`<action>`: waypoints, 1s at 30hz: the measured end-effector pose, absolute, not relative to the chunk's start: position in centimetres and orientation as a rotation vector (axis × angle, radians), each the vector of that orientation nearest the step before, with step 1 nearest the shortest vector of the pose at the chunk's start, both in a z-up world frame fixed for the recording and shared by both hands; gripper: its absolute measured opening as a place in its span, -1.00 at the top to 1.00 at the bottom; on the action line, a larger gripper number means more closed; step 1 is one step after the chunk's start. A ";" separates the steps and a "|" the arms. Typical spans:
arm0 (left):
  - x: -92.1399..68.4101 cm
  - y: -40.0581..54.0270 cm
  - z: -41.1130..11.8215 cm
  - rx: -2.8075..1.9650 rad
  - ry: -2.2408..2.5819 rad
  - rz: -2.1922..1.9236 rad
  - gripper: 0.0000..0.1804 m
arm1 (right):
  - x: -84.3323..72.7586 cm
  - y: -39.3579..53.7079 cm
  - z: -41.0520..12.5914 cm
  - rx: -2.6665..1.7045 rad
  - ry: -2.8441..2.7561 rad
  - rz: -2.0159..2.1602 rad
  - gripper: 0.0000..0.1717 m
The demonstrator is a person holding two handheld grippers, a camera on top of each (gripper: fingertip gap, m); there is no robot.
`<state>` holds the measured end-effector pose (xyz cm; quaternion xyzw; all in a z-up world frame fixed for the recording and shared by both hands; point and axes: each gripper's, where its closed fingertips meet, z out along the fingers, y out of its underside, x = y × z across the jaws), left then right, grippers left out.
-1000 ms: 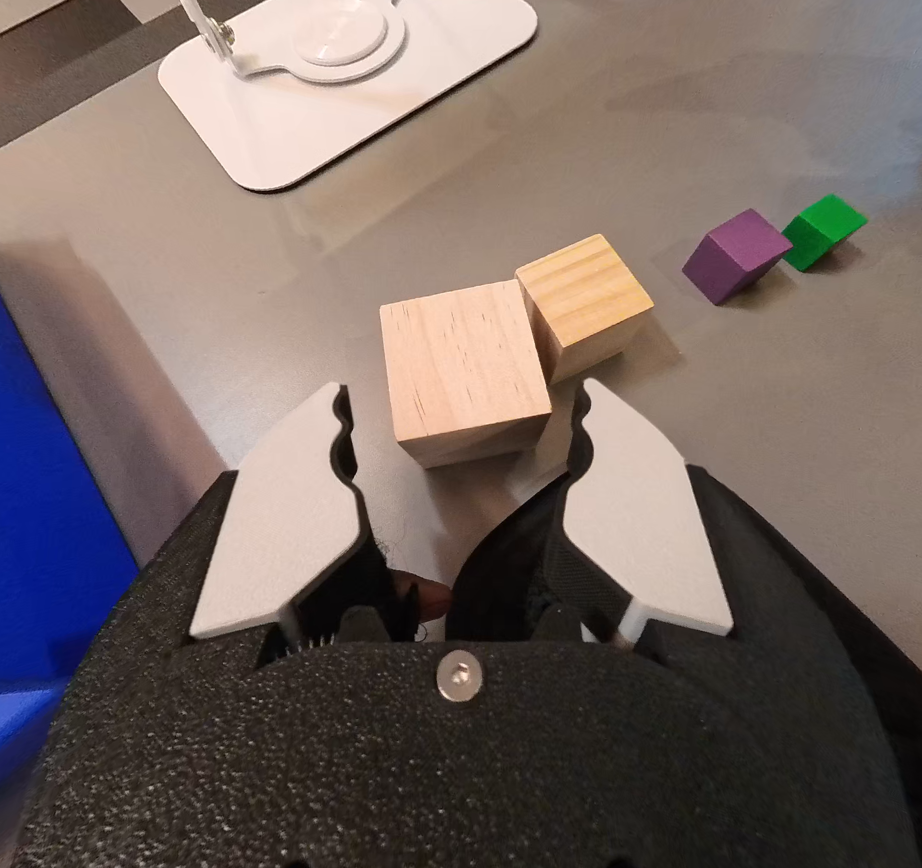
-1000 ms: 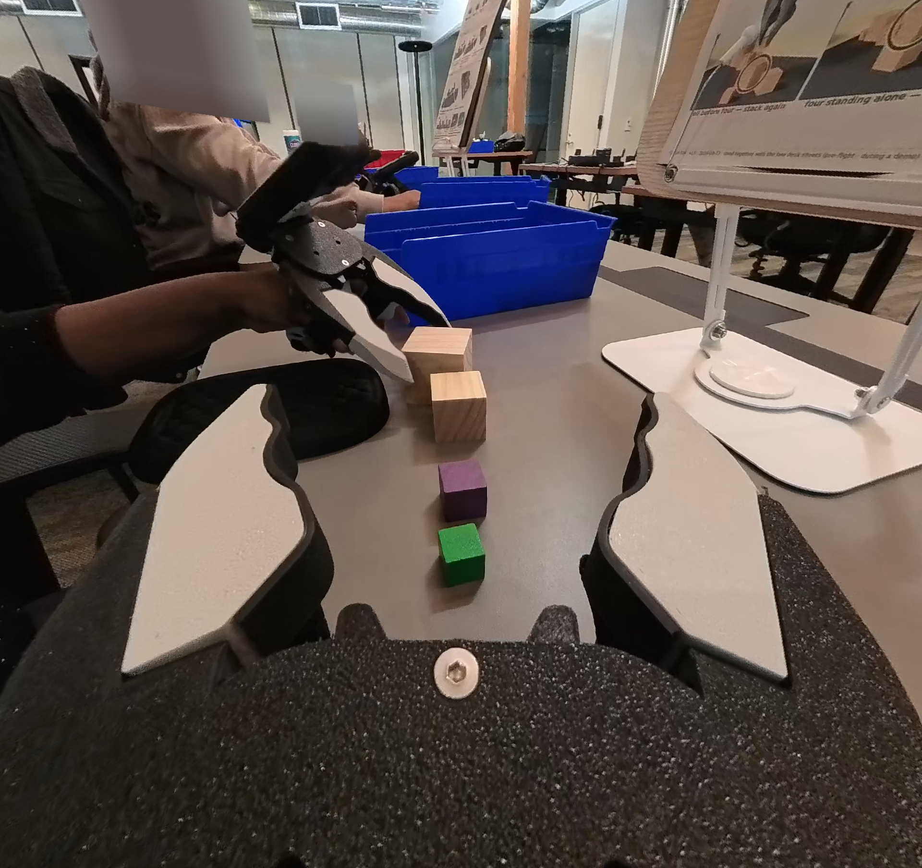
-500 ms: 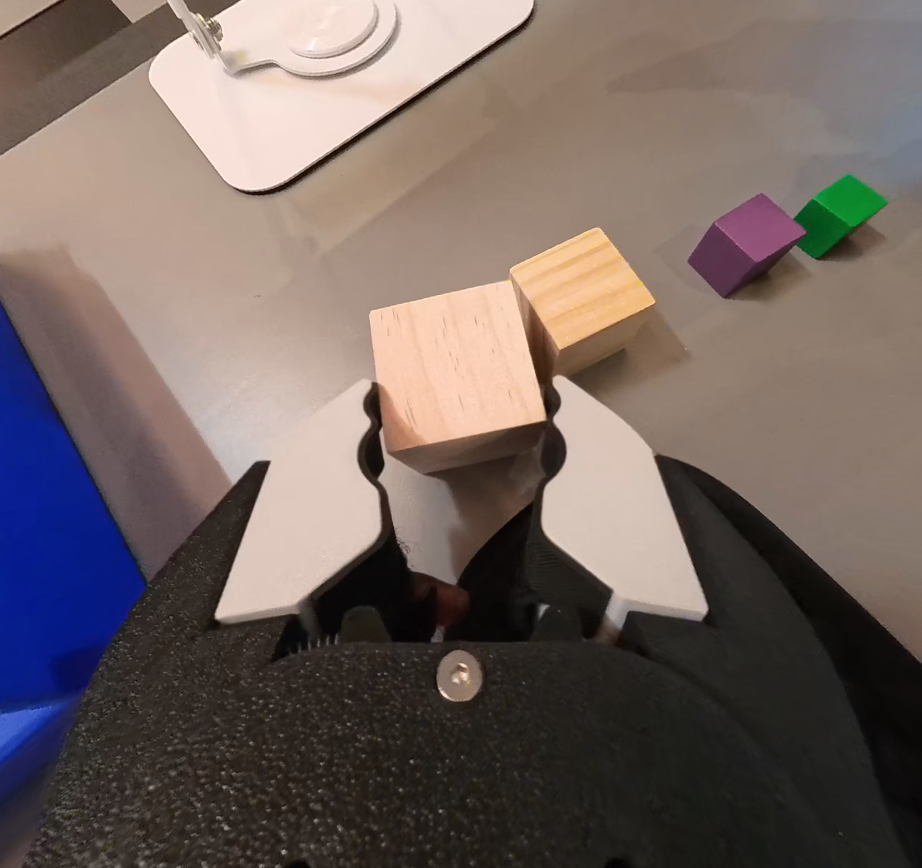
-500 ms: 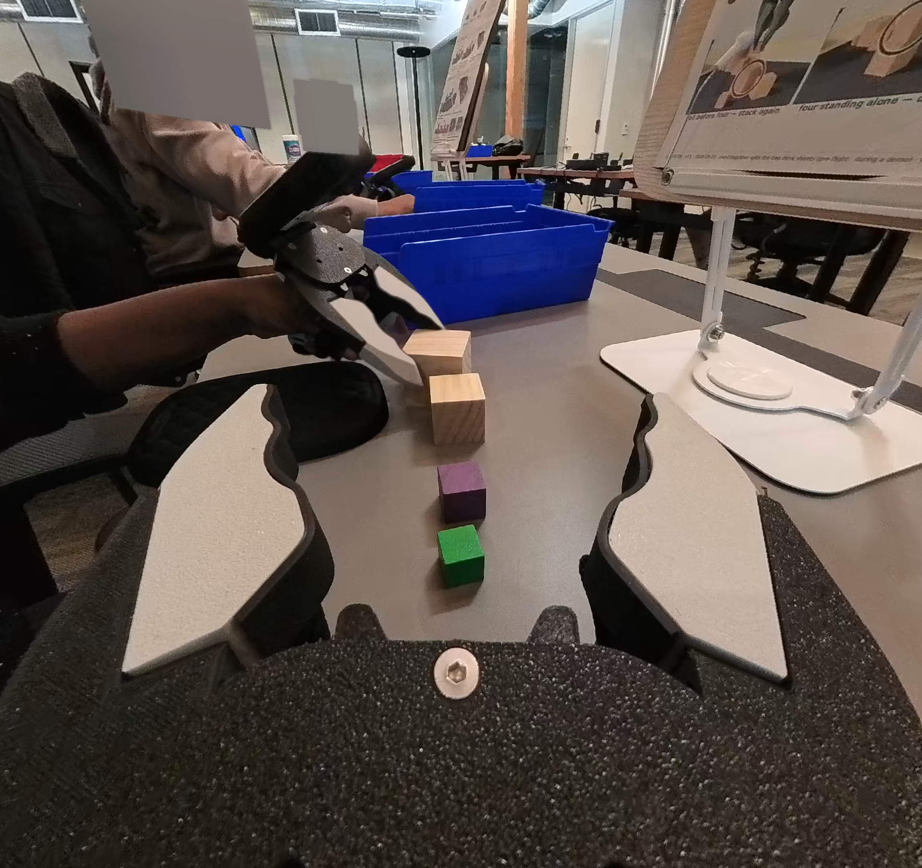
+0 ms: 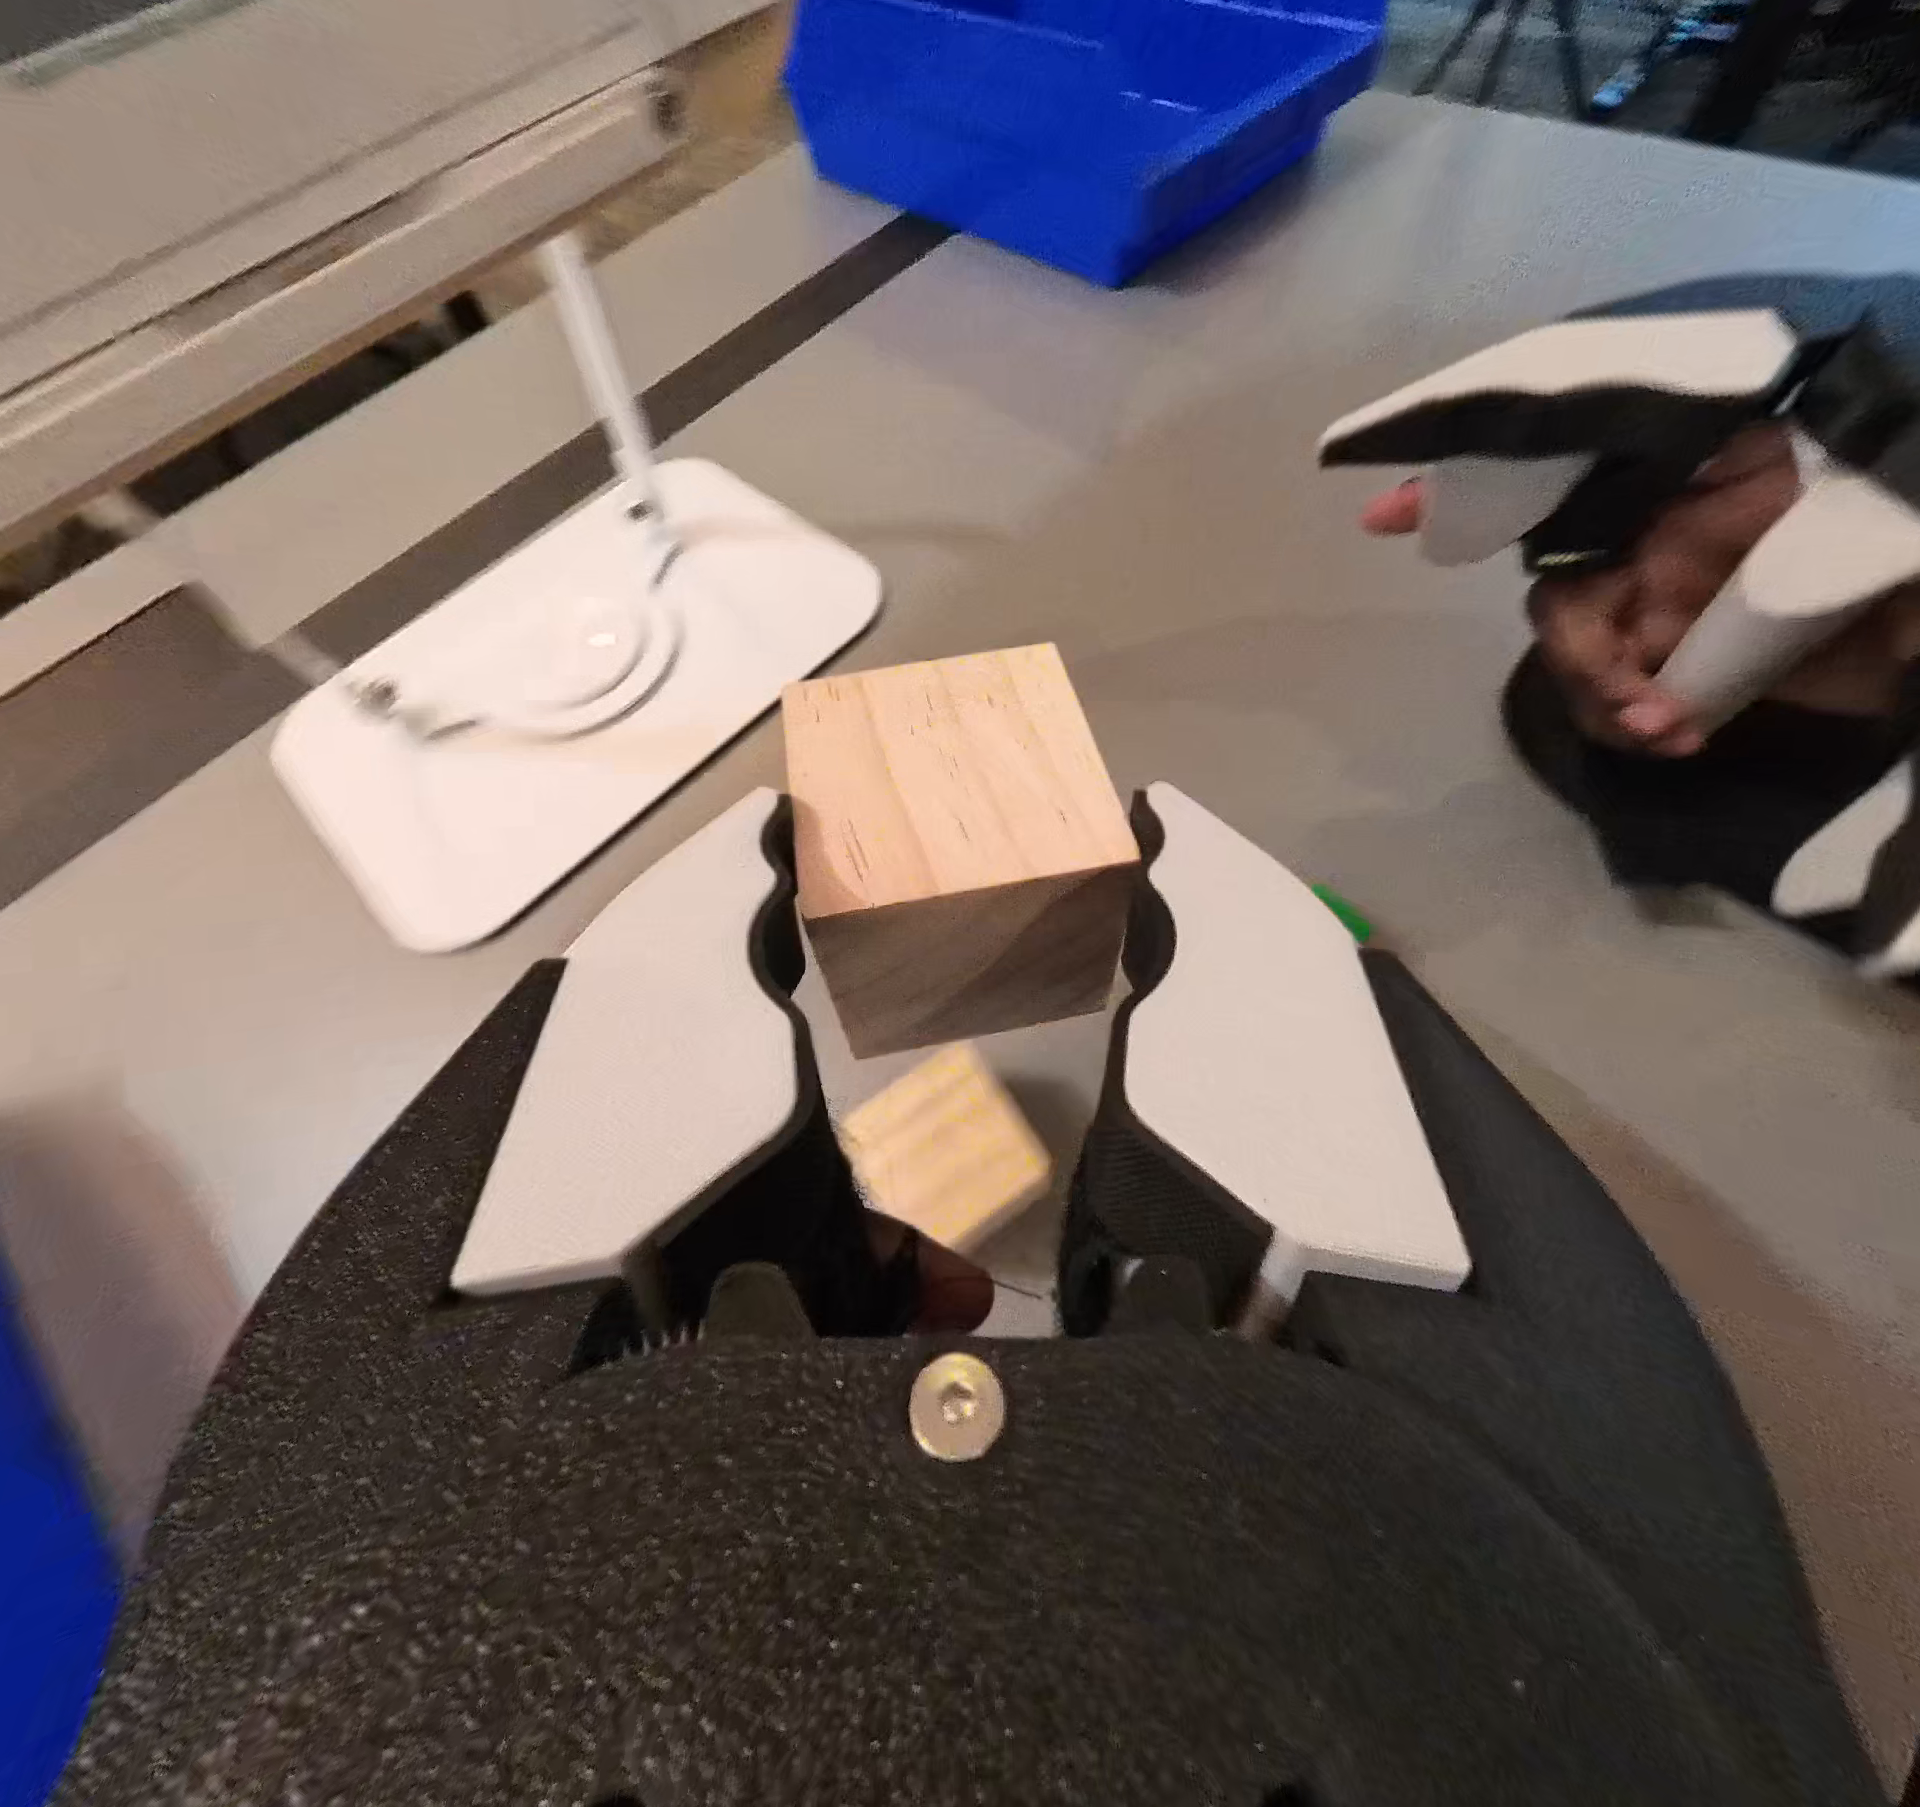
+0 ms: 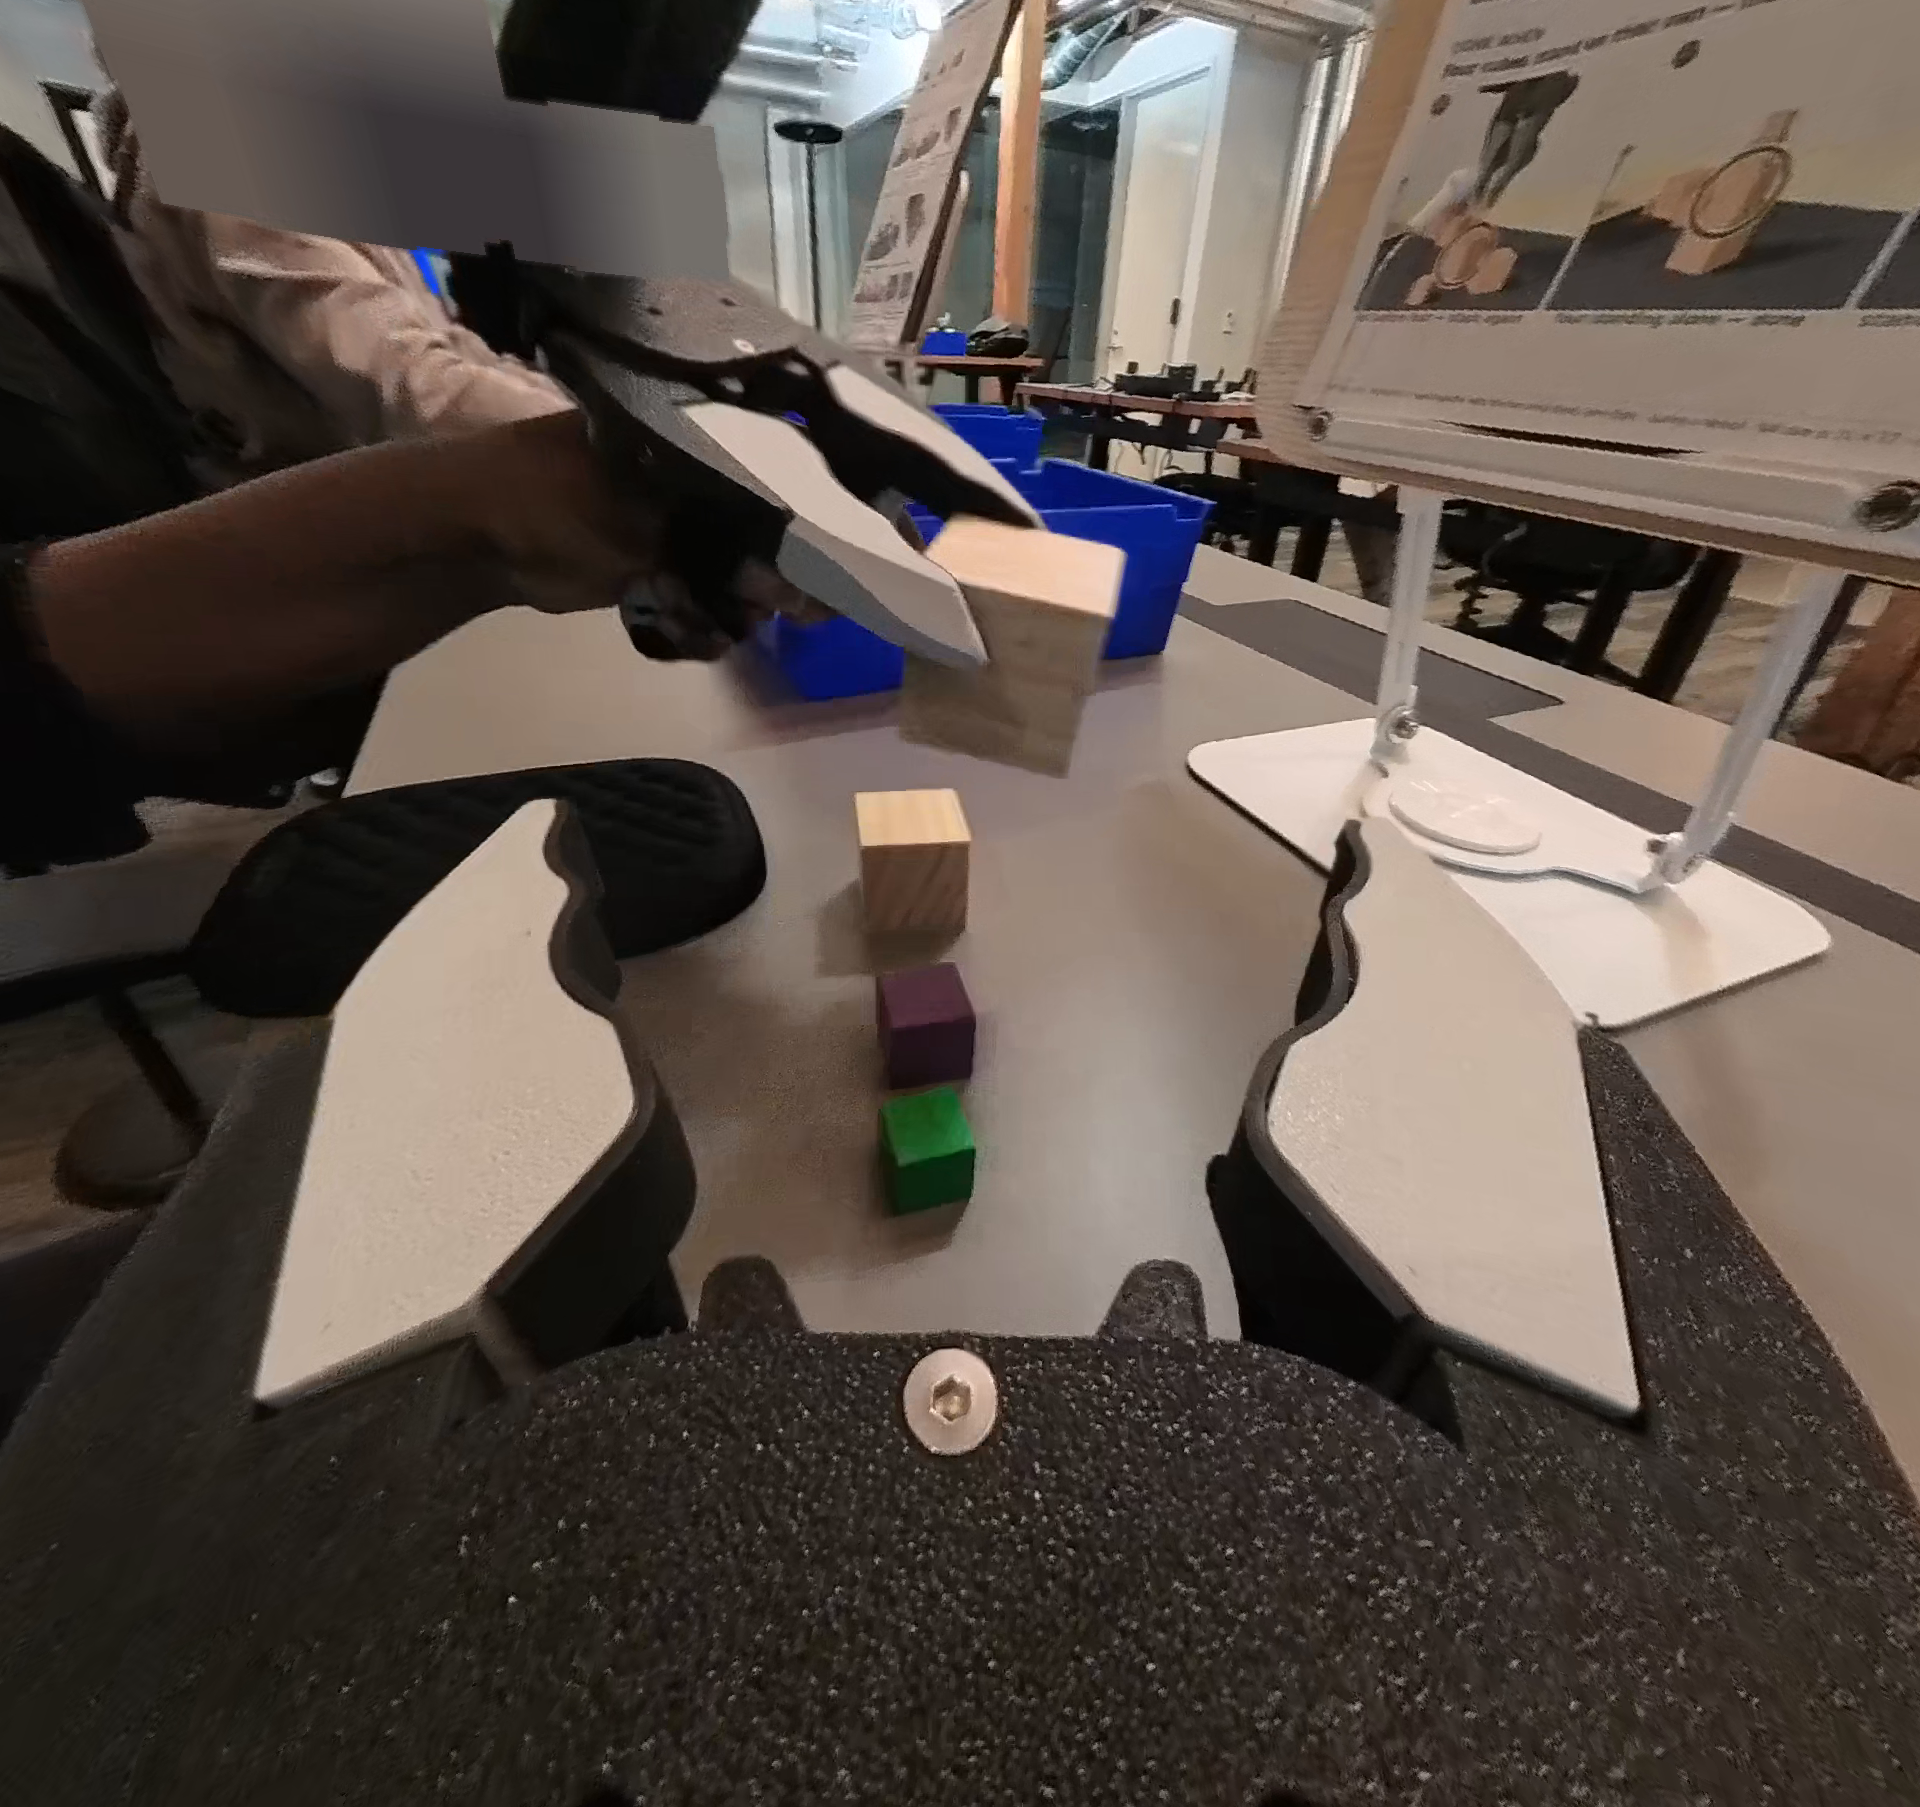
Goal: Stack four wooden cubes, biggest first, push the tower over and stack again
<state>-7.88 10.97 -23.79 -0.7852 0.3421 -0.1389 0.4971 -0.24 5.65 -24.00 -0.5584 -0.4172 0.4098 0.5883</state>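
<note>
Standing behind the left claw [image 5: 956, 812] on the grey table [image 5: 1351, 323] were a blue bin [image 5: 1060, 64] and a white stand base [image 5: 540, 718], both well apart from it. Below that claw sat a smaller wooden cube [image 6: 912, 872], then a purple cube [image 6: 925, 1024] and a green cube [image 6: 927, 1148] in a row running toward the right claw [image 6: 951, 916].

Only the right wrist view showed the whole row and a black armrest [image 6: 468, 874] left of it; the left wrist view showed just a green sliver [image 5: 1340, 910] beside its right finger, plus the right claw off to the right.

Both pads of the left claw pressed the sides of a large wooden cube [image 5: 956, 822], lifted clear of the table. The right claw was spread wide, gripping nothing, the green cube nearest.
</note>
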 end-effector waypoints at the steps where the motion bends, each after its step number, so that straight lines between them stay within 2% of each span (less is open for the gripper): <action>1: -6.2 11.6 -24.1 -1.907 0.853 -0.354 0.33 | -0.1 5.8 -23.9 -1.303 -0.955 0.947 -0.50; 9: 0.1 13.9 -29.8 -1.993 0.912 -0.282 0.33 | 0.2 6.6 -24.0 -1.330 -0.902 0.929 -0.48; 17: 0.4 13.7 -31.6 -1.992 0.918 -0.270 0.33 | 0.1 6.4 -24.1 -1.331 -0.918 0.922 -0.48; 21: -1.4 13.2 -28.0 -1.930 0.868 -0.318 -0.06 | 0.2 6.4 -24.0 -1.327 -0.911 0.932 -0.48; 25: -7.7 11.8 -25.9 -2.048 0.787 -0.293 0.04 | 0.1 6.5 -24.1 -1.333 -0.913 0.932 -0.48; 30: -13.9 9.6 -28.9 -2.420 0.649 -0.239 0.15 | -0.1 6.4 -24.3 -1.338 -0.932 0.926 -0.47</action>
